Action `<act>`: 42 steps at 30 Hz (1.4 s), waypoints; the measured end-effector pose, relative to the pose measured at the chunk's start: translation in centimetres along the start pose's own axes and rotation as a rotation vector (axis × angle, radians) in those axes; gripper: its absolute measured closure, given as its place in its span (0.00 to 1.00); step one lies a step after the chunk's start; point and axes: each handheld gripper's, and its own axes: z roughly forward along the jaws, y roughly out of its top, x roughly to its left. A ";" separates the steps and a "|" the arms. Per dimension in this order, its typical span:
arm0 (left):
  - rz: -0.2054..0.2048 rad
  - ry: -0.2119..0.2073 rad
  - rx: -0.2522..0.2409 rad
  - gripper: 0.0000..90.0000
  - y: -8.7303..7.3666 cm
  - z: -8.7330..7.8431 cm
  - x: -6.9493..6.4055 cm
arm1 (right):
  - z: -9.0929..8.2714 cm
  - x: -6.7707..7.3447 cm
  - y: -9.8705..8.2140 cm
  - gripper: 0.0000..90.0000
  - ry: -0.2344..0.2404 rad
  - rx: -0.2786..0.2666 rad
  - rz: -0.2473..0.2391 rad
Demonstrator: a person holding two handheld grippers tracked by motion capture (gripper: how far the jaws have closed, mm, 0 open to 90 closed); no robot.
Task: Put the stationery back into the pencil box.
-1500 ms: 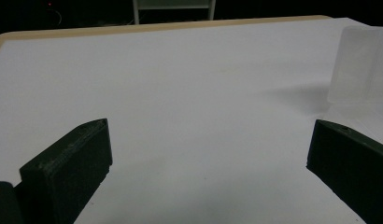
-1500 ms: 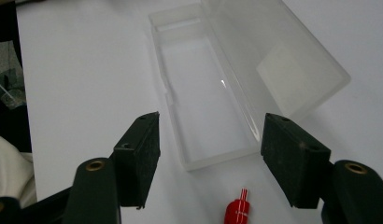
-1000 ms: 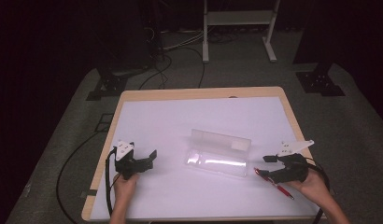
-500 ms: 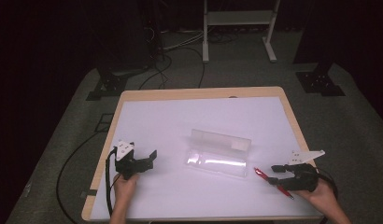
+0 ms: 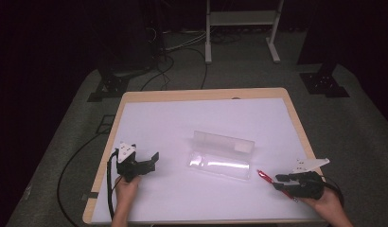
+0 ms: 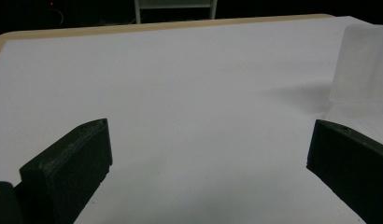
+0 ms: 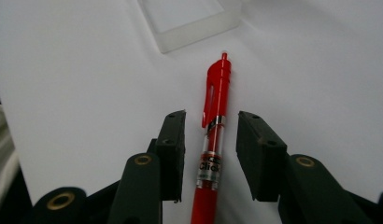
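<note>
So the red pen (image 7: 212,140) is lying flat on the white table (image 5: 182,123), near its right front corner, clicker end pointing toward the clear plastic box (image 5: 220,155) just beside it. The right gripper (image 7: 212,154) sits low over the pen with a jaw on each side; the jaws have just been closing, but there's a gap on both sides, so nothing's gripped yet. The left gripper (image 5: 152,161) rests near the table's left front, jaws spread wide and empty.
</note>
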 end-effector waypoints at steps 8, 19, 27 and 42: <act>0.001 0.000 0.001 0.00 0.0 0.0 0.0 | 0.6 0.2 -0.5 0.79 -0.020 0.009 0.000; 0.001 -0.001 0.001 0.00 0.0 0.0 -0.1 | 0.7 0.4 -0.7 0.84 -0.042 0.002 -0.005; 0.001 -0.002 0.001 0.00 0.0 0.0 0.0 | 0.7 0.3 -0.8 0.87 -0.037 -0.008 0.016; 0.003 -0.002 0.001 0.00 0.0 0.0 0.0 | -0.6 0.1 0.0 0.88 0.010 -0.062 0.032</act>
